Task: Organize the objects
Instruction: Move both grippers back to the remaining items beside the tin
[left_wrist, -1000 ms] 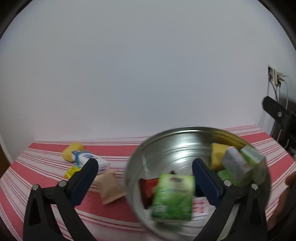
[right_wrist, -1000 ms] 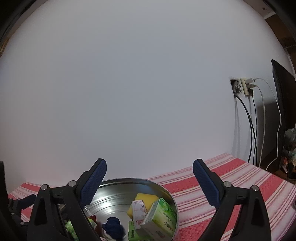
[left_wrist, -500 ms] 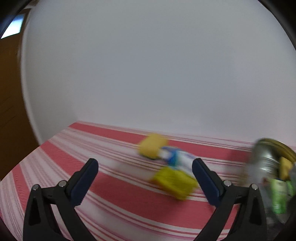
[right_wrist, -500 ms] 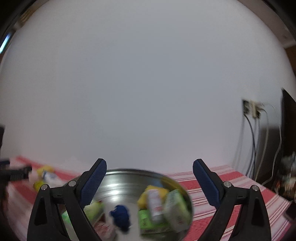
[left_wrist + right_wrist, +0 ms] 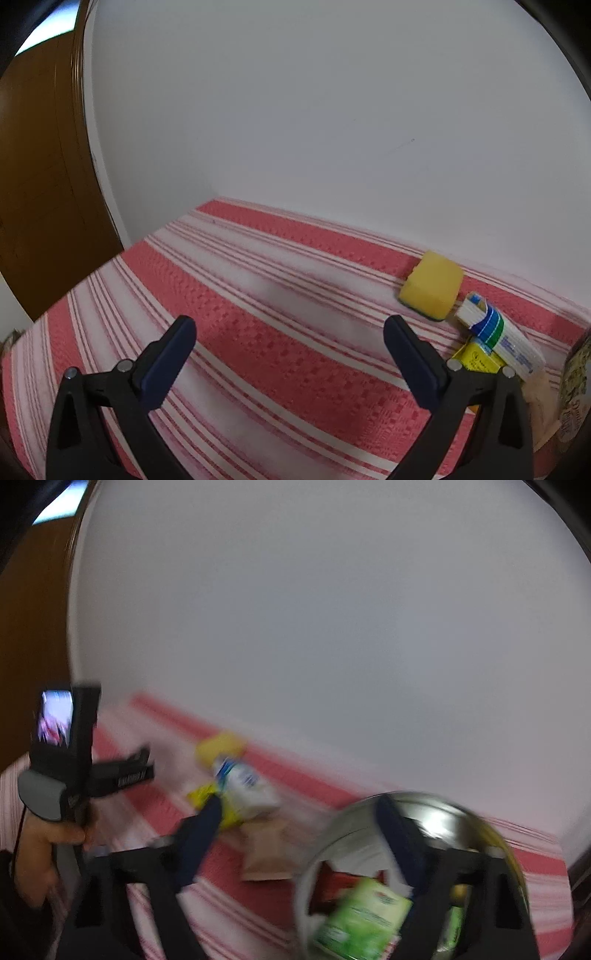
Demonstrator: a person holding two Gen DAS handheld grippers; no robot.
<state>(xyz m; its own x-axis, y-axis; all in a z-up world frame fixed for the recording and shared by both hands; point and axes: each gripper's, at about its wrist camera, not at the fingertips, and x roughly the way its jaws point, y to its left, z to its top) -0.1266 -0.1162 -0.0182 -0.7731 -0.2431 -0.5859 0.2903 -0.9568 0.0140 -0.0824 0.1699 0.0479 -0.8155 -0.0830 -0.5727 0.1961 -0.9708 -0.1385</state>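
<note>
My left gripper [image 5: 288, 332] is open and empty above the red-and-white striped cloth [image 5: 258, 332]. To its right lie a yellow sponge [image 5: 431, 285], a white-and-blue tube [image 5: 496, 338] and a yellow packet [image 5: 478, 359]. My right gripper [image 5: 295, 823] is open and empty, hovering between those items and a round metal tin [image 5: 436, 812] that holds a green box [image 5: 364, 915] and other packets. A tan pouch [image 5: 267, 849] lies on the cloth beside the tin. The right wrist view is blurred.
A white wall stands behind the table. A brown wooden door [image 5: 40, 177] is at the far left. The table's left edge runs near the door. The hand-held left gripper body [image 5: 66, 760] shows at the left in the right wrist view.
My left gripper swung left, away from the tin, now facing the cloth with the sponge and tube at its right. My right gripper also turned left, bringing the loose items into view.
</note>
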